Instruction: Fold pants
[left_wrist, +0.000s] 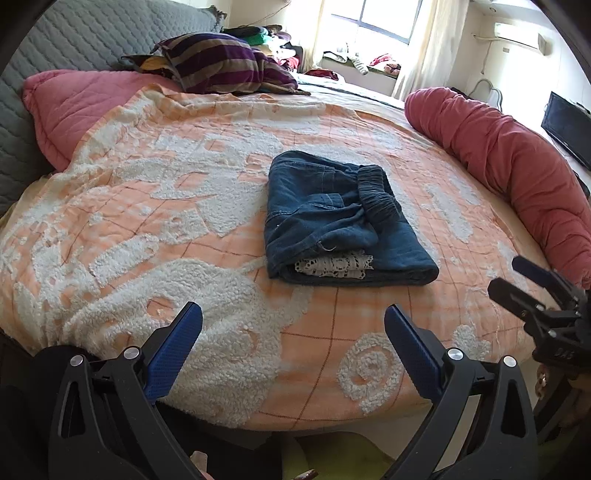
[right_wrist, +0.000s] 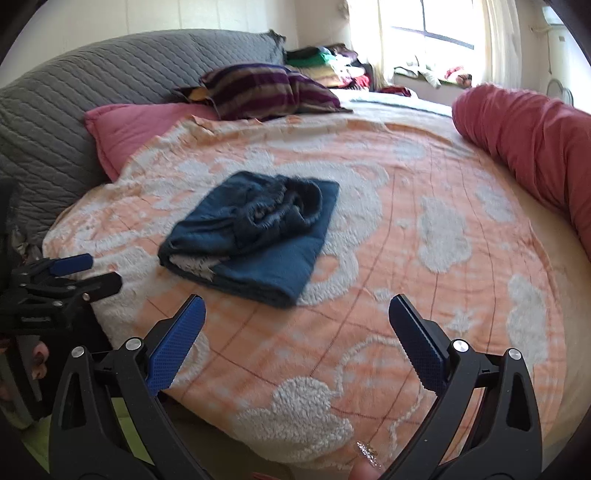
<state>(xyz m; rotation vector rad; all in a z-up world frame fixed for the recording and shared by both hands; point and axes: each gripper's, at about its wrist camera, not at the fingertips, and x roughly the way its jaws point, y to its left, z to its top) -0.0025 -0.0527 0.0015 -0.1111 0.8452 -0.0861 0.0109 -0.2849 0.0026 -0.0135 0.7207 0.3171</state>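
Dark blue denim pants (left_wrist: 336, 218) lie folded into a compact rectangle on the orange and white bedspread (left_wrist: 166, 206), elastic waistband on top and white lace trim showing at the near edge. They also show in the right wrist view (right_wrist: 255, 229). My left gripper (left_wrist: 293, 317) is open and empty, held back over the near edge of the bed, apart from the pants. My right gripper (right_wrist: 297, 310) is open and empty, also near the bed's front edge. Each gripper shows in the other's view, the right one at far right (left_wrist: 517, 275) and the left one at far left (right_wrist: 92, 271).
A long red bolster (left_wrist: 509, 162) lies along the bed's right side. A pink pillow (left_wrist: 77, 107) and a striped purple pillow (left_wrist: 218, 62) sit at the head by the grey quilted headboard (left_wrist: 74, 40). Piled clothes (left_wrist: 273, 40) and a window lie beyond.
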